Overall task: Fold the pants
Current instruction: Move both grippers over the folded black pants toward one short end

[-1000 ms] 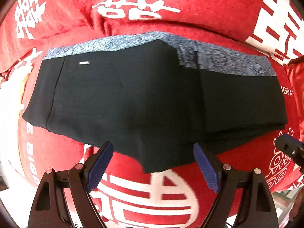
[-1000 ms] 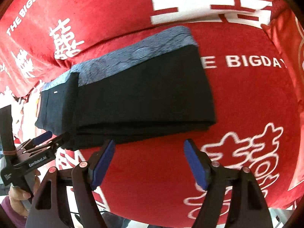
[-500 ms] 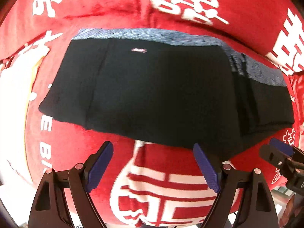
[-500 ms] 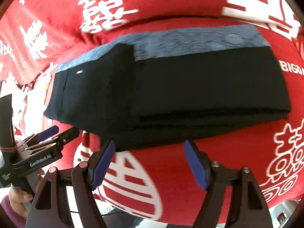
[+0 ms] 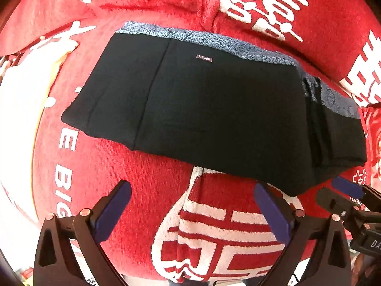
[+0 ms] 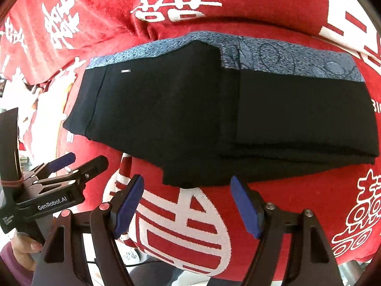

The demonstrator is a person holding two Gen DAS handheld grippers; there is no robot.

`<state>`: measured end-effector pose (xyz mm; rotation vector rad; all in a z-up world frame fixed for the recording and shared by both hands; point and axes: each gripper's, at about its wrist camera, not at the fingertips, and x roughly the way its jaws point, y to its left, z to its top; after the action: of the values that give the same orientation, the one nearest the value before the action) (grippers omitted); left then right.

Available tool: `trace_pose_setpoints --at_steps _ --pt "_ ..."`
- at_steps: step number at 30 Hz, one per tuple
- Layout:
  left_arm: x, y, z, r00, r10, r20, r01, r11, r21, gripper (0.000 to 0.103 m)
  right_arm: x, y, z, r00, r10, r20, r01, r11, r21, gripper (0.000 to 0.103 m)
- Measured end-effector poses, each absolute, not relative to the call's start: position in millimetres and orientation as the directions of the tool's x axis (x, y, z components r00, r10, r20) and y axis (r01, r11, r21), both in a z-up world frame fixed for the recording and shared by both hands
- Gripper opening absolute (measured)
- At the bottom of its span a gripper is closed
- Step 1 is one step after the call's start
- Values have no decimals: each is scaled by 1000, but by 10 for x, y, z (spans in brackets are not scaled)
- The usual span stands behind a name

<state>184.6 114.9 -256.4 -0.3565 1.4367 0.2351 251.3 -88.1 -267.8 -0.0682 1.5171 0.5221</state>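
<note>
Black pants (image 5: 214,109) with a blue-grey patterned waistband (image 5: 238,45) lie folded into a compact stack on a red blanket; they also show in the right wrist view (image 6: 214,119). A small label (image 5: 204,58) sits near the waistband. My left gripper (image 5: 193,209) is open and empty, just short of the stack's near edge. My right gripper (image 6: 188,205) is open and empty, close below the stack's near corner. The right gripper's tip shows at the right edge of the left wrist view (image 5: 345,197); the left gripper shows at the left of the right wrist view (image 6: 59,183).
The red blanket (image 5: 142,166) with white characters and lettering covers the whole surface and bunches up behind the pants (image 6: 166,4). A white patch (image 5: 21,100) lies at the left. The blanket's front edge drops off just below the grippers.
Both grippers have shifted left along the near edge of the folded pants, the pants sliding rightward in each view. Both have stayed open and empty. The pants have not moved.
</note>
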Motion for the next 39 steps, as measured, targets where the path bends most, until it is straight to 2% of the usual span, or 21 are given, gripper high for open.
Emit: trace_pose_setpoints --at_steps 24,39 --pt "1849 1432 -2684 99 -33 -995 -516 853 -80 103 2729 -563 -2780 -108 261 -959 -490 826 280 80" --pt "1876 1483 -2778 70 -11 -997 -522 852 -46 103 2723 -521 -2824 -114 255 -960 -493 825 277 80"
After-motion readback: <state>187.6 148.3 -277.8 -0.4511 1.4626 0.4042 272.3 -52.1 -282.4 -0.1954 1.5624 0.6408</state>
